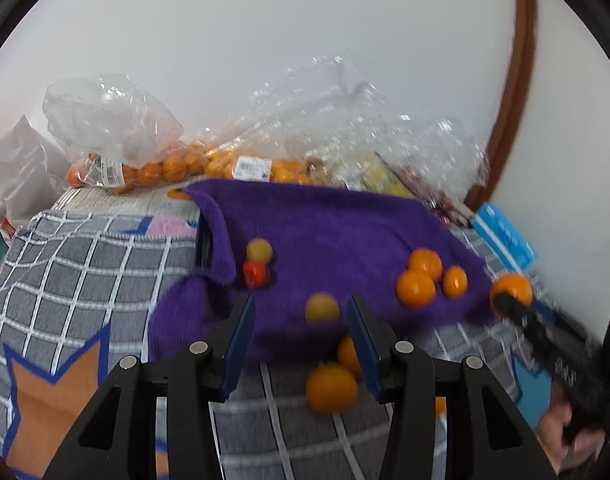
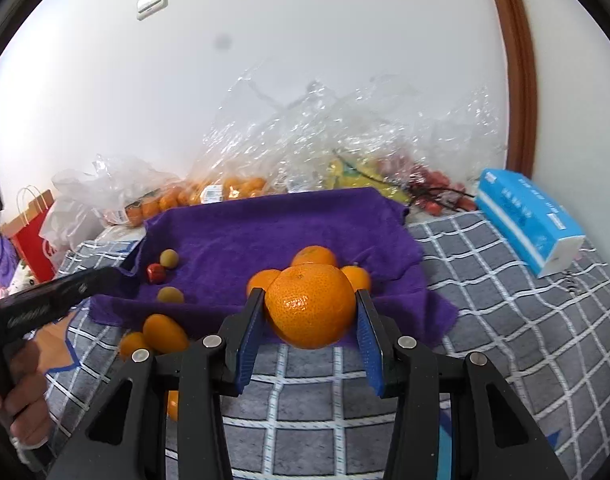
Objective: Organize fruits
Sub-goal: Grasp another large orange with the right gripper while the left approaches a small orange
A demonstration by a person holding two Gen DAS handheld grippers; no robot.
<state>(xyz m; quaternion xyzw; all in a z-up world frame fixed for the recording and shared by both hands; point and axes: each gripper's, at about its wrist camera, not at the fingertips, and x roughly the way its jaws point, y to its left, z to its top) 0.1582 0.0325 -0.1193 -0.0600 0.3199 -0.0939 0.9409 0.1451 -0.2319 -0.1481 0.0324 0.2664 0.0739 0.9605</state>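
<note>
Between my right gripper's (image 2: 309, 309) jaws sits a large mandarin (image 2: 309, 306), gripped on both sides above the near edge of the purple towel (image 2: 265, 232). Behind it three more oranges (image 2: 313, 256) cluster on the towel. My left gripper (image 1: 299, 316) hangs with its jaws parted and empty, over two oranges (image 1: 331, 387) lying on the checked blanket (image 2: 505, 320)
</note>
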